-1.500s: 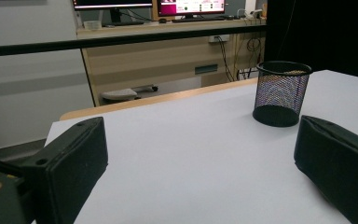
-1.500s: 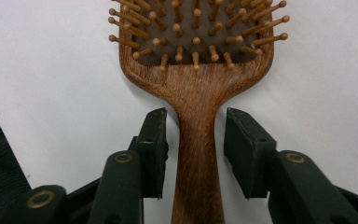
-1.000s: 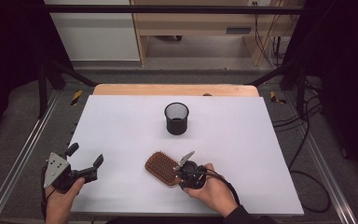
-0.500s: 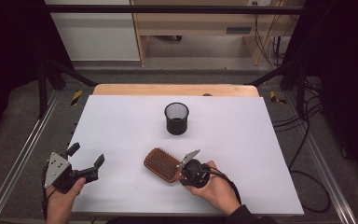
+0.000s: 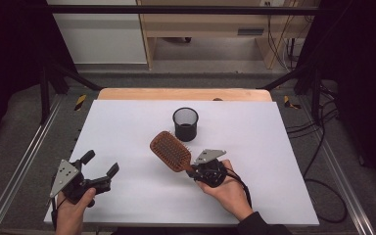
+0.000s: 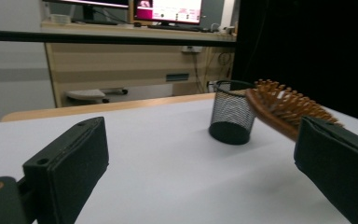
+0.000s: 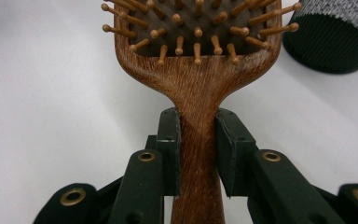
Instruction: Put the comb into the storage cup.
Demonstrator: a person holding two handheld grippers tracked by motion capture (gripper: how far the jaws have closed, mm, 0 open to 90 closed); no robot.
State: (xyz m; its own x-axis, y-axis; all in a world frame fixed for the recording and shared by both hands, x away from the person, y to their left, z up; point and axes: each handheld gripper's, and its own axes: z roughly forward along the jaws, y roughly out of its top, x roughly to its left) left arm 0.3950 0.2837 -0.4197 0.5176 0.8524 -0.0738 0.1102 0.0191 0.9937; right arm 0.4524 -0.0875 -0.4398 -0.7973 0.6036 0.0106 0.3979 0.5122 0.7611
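A wooden paddle hairbrush (image 5: 170,151) with wooden bristles hangs tilted above the white table, its head pointing toward the black mesh cup (image 5: 185,123). My right gripper (image 5: 200,170) is shut on the brush's handle (image 7: 199,140), both jaws pressed against the wood. In the right gripper view the mesh cup (image 7: 338,37) sits at the upper right, just past the brush head (image 7: 193,32). My left gripper (image 5: 100,169) rests open near the table's front left with nothing between its jaws. Its own view shows the mesh cup (image 6: 230,112) and the brush (image 6: 286,109) ahead.
The white table top (image 5: 127,127) has a wooden strip (image 5: 183,94) along its far edge. Metal rails (image 5: 24,156) run along both sides, and cables (image 5: 323,142) lie on the floor to the right. A desk with monitors (image 6: 168,9) stands beyond.
My right gripper has lifted the hairbrush off the table and carried it forward and slightly right, toward the mesh cup. The left gripper has stayed in place, open.
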